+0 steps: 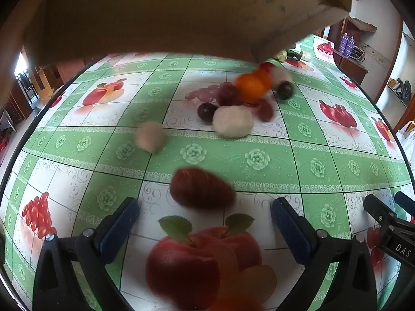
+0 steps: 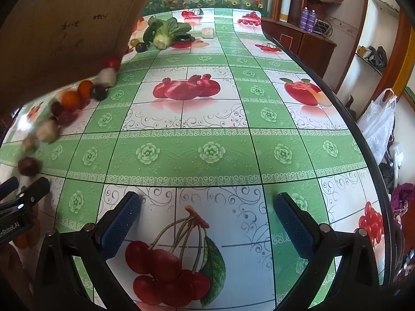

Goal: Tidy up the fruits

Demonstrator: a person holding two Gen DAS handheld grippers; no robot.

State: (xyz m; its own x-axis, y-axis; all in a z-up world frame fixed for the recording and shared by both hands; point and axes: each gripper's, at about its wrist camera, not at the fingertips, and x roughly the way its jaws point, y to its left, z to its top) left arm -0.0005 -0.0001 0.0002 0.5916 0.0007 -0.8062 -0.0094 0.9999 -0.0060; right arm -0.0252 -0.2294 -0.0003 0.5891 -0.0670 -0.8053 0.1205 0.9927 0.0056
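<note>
a tilted cardboard box (image 1: pixel 160 13) hangs above the table (image 1: pixel 259 155), and blurred fruits (image 1: pixel 249 88) lie scattered under it. left gripper (image 1: pixel 205 223) and right gripper (image 2: pixel 207 220) both stand wide apart, holding nothing.

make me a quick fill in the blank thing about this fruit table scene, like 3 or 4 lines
1. The tilted cardboard box hangs over the table and small fruits lie spilled ____ it.
2. Both the left gripper and the right gripper have their jaws ____.
3. The roundest, brightest fruit in the pile is an ____.
4. At the far end of the tablecloth lies a leafy ____ vegetable.

Missing words: below; open; orange; green
</note>
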